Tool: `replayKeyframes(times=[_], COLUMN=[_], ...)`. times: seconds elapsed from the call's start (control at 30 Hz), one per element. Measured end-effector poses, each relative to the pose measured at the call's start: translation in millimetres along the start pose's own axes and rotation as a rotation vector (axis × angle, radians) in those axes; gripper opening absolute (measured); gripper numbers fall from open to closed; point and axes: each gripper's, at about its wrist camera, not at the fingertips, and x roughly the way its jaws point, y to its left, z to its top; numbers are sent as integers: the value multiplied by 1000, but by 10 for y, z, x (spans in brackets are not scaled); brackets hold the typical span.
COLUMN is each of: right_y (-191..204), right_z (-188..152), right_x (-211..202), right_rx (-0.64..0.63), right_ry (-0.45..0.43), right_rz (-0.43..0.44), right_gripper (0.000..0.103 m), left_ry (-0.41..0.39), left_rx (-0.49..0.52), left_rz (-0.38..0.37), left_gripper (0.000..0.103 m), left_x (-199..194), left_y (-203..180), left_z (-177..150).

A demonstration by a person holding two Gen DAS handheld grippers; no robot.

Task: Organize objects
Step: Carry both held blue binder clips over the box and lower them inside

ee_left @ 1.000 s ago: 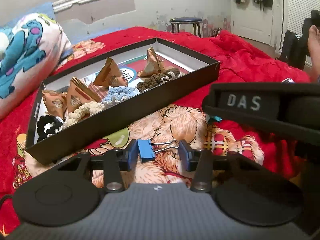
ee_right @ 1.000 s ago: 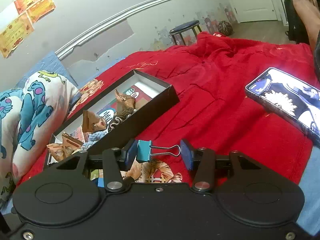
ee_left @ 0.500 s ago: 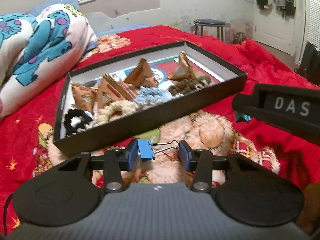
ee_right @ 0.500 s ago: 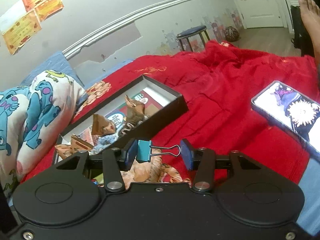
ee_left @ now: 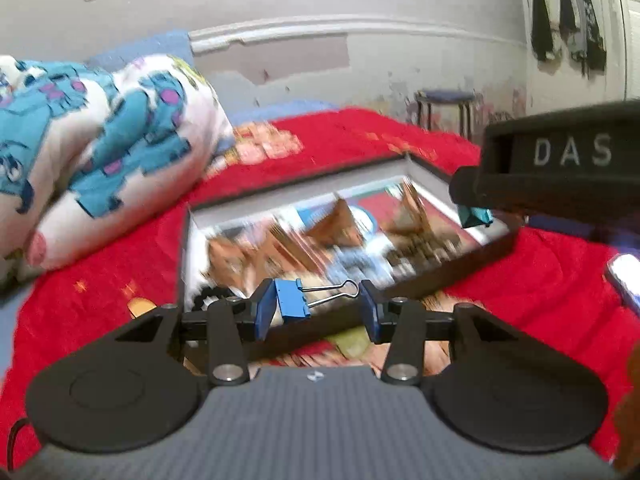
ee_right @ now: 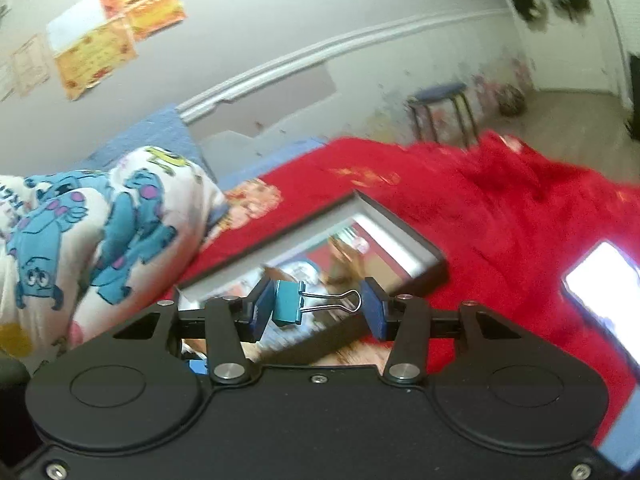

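Pinching a blue binder clip (ee_left: 294, 299) in the left gripper (ee_left: 316, 312), right gripper (ee_right: 318, 306) gripping a teal binder clip (ee_right: 287, 302), both hovering over the black box (ee_left: 420, 286) on the red blanket (ee_right: 500, 208).

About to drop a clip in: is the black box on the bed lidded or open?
Open. The black rectangular box has no lid on top; its pale inner walls and blurred contents show from above in both wrist views.

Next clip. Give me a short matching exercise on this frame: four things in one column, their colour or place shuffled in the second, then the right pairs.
Things:
1. Left hand-held gripper's clip
2. Right hand-held gripper's clip
3. Box
4. Stool

Colour or place:
A. teal
B. on the floor by the wall
C. blue
D. on the red blanket

Pairs: 1-C, 2-A, 3-D, 4-B
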Motion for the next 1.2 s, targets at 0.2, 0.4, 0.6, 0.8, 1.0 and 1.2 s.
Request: replayKeyframes(times=[0.2, 0.4, 0.6, 0.8, 1.0, 1.2], right_y=[283, 432, 482, 397, 329, 346], right_z=[431, 922, 1199, 1097, 786, 560], right_x=[4, 171, 708, 1693, 2298, 2479], right_rx=[-107, -134, -131, -137, -137, -145], right_ry=[-46, -45, 24, 205, 310, 324], right_rz=[64, 183, 251, 226, 183, 149], right_gripper=[46, 46, 46, 46, 46, 46], left_ry=[-104, -109, -21, 91, 114, 148], left_rx=[-66, -132, -185, -248, -198, -138], left_rz=[3, -7, -57, -88, -41, -44], left_gripper=[48, 48, 49, 49, 49, 49], left_x=[-29, 217, 754, 1334, 1591, 1704], left_y=[399, 770, 971, 1036, 949, 754], left_z=[422, 849, 1099, 901, 658, 532])
